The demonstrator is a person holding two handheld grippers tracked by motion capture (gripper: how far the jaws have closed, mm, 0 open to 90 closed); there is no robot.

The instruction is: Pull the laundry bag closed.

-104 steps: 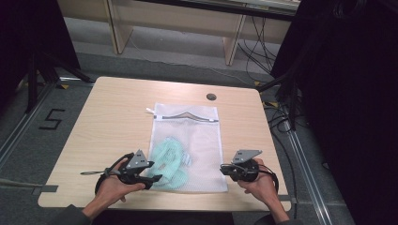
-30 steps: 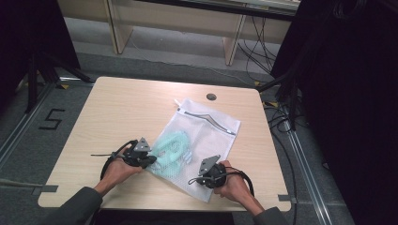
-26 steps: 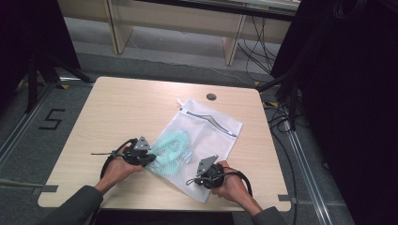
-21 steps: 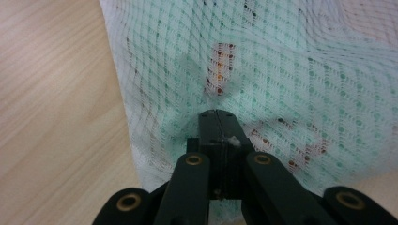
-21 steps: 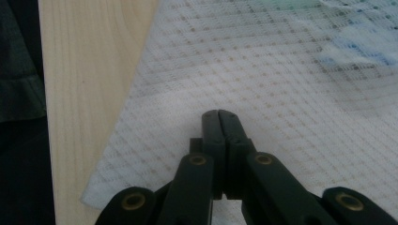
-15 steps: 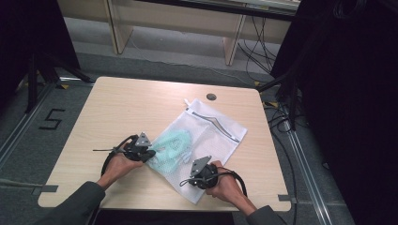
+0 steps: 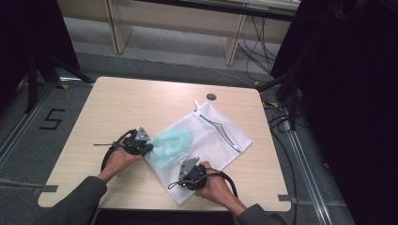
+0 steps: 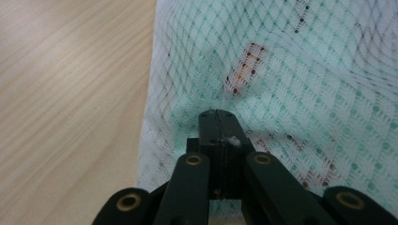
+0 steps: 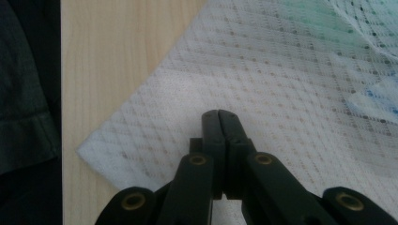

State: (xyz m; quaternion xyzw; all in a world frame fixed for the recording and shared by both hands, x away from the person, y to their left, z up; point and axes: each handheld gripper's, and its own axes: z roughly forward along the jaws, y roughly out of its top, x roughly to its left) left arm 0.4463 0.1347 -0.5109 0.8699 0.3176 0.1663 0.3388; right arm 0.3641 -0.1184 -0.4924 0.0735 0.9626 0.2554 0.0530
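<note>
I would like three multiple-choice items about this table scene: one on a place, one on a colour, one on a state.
1. Where does the mesh bag lie on the table?
A. near its front right part
B. at its far left corner
C. on the floor

2. What colour is the garment inside the bag?
A. red
B. pale green
C. black

3. How do the jaws of the left tongs stand?
A. wide open
B. half open
C. closed

Answers: 1 A, the high view shows it there; 2 B, green shows through the white mesh; 3 C, the left gripper view shows the jaws pressed together at the mesh.
</note>
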